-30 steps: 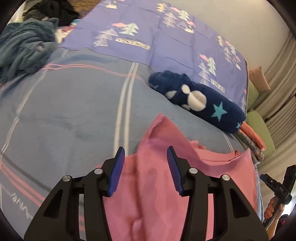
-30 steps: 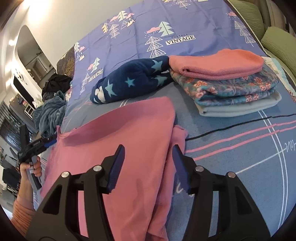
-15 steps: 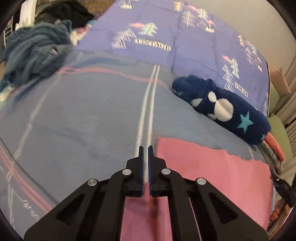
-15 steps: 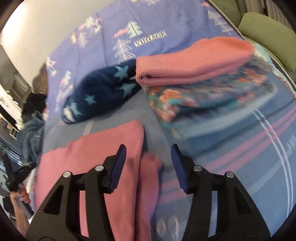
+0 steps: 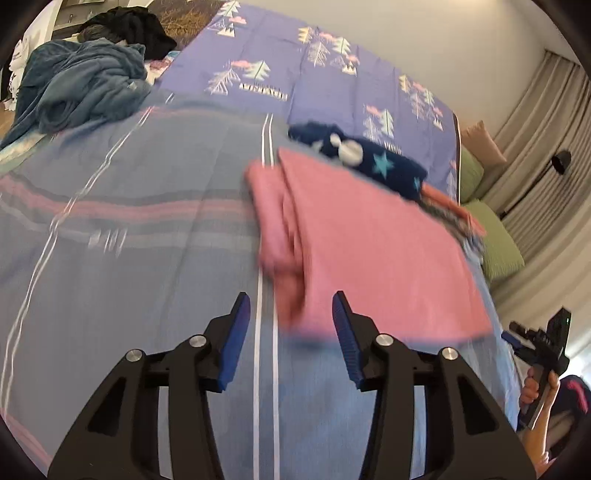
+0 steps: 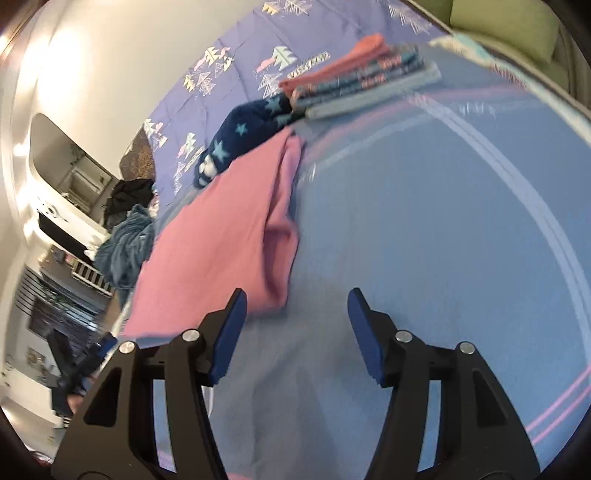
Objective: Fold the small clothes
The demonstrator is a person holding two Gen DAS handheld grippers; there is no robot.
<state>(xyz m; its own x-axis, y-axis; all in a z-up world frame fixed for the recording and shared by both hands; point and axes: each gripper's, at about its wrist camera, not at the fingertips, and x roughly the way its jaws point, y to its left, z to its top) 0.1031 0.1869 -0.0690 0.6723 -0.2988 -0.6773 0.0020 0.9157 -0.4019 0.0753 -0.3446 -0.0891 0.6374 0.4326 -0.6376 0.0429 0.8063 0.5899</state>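
A pink garment [image 5: 373,243] lies flat on the blue striped bedspread [image 5: 129,229], its left side folded in on itself. My left gripper [image 5: 290,325] is open and empty, just short of the garment's near edge. In the right wrist view the same pink garment [image 6: 218,236] lies to the left, with a folded strip along its right side. My right gripper [image 6: 293,321] is open and empty above bare bedspread [image 6: 424,221], its left finger [image 6: 229,332] close to the garment's near corner.
A dark blue star-patterned fleece [image 5: 373,162] lies behind the garment. A stack of folded clothes [image 6: 362,81] sits at the back. A crumpled teal blanket [image 5: 77,88] and dark clothes [image 5: 129,26] lie at the far left. Green cushions [image 5: 498,243] are on the right.
My left gripper was shut on the pink garment half a second ago and is now open and drawn back. My right gripper has pulled back and to the right, staying open. The garment lies released.
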